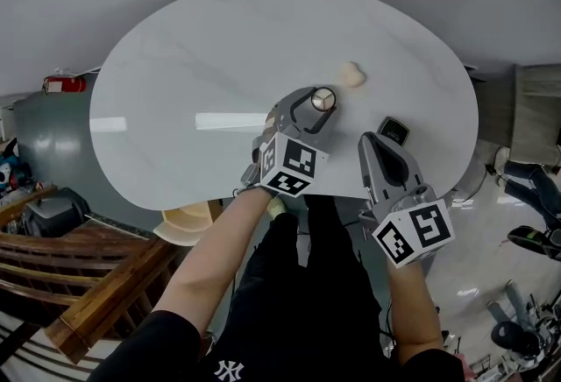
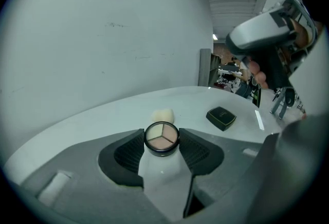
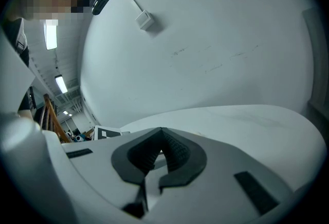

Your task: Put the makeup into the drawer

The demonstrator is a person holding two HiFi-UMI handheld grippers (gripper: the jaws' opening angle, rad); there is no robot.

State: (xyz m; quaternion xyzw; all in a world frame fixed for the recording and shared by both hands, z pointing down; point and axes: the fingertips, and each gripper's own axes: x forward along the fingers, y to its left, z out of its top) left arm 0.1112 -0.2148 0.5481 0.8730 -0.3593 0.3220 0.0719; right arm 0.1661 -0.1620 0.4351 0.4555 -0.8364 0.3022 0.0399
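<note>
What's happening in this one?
A person stands at a white table with a tool in each hand. The left tool is shut on a round eyeshadow pot. The right tool is shut with nothing in it, near a black compact lying on the table. A beige sponge lies further back. No drawer is in view.

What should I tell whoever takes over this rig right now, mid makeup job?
Left gripper: shut on the round black-rimmed three-shade makeup compact, above the white oval table; whether it is lifted is unclear.
Right gripper: shut, empty, next to the square black compact.
The pale beige puff lies on the table beyond the left gripper.
Done: one item gripped. No drawer is in view.
Left: stow the round compact, then probably the square compact and puff.
</note>
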